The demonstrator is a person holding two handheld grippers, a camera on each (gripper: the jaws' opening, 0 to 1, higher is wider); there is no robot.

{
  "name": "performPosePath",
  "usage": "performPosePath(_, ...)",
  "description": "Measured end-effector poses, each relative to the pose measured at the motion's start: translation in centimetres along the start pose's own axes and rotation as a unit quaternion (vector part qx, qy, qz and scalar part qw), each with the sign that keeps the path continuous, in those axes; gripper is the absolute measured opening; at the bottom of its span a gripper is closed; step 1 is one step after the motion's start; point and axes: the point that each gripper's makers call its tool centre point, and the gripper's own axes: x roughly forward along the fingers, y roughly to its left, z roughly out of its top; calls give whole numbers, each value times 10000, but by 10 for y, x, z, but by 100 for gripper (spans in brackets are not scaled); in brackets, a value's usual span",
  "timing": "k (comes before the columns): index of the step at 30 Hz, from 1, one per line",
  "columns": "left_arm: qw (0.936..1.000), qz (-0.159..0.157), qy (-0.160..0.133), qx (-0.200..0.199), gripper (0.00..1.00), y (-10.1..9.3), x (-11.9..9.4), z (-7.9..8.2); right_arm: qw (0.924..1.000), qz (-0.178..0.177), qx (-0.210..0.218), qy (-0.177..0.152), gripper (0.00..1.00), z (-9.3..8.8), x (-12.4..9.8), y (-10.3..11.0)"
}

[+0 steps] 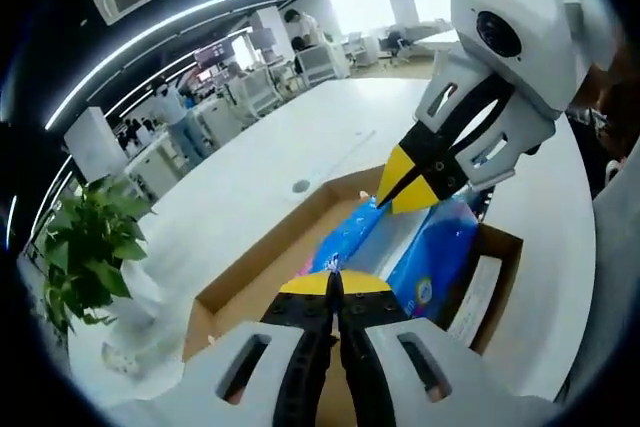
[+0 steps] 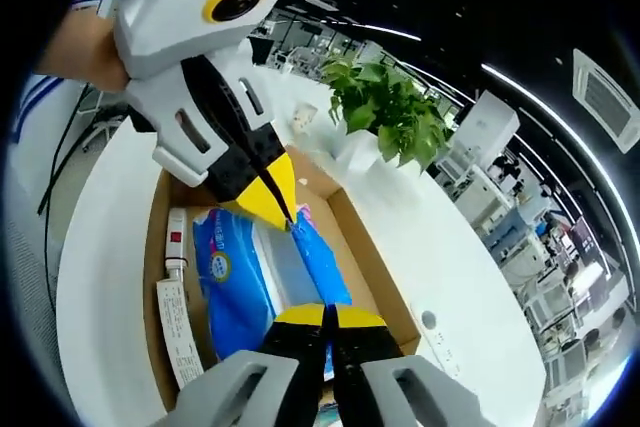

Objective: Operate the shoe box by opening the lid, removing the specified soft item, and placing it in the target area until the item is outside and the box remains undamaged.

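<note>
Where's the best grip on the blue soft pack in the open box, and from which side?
Probably the upper edge of the blue pack, from straight above. It lies flat in the cardboard box, whose walls block a side approach. The film looks loose enough to pinch. Both the left gripper and right gripper already sit shut at opposite ends of it.

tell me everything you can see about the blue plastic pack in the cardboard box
The blue plastic pack is a soft, glossy, film-wrapped bundle with a paler, whitish band down its middle and a round logo near one end. It lies flat inside the open brown cardboard box on the white table, filling much of the box floor. The left gripper and the right gripper both look closed on its film at opposite ends. A white printed slip lies beside it.
</note>
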Motion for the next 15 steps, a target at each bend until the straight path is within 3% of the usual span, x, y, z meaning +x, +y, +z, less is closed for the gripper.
performPosePath(15, 9998, -44, -202, 58, 0, -5, -6, 39, 9995, -295, -42, -111, 0, 7, -35, -24)
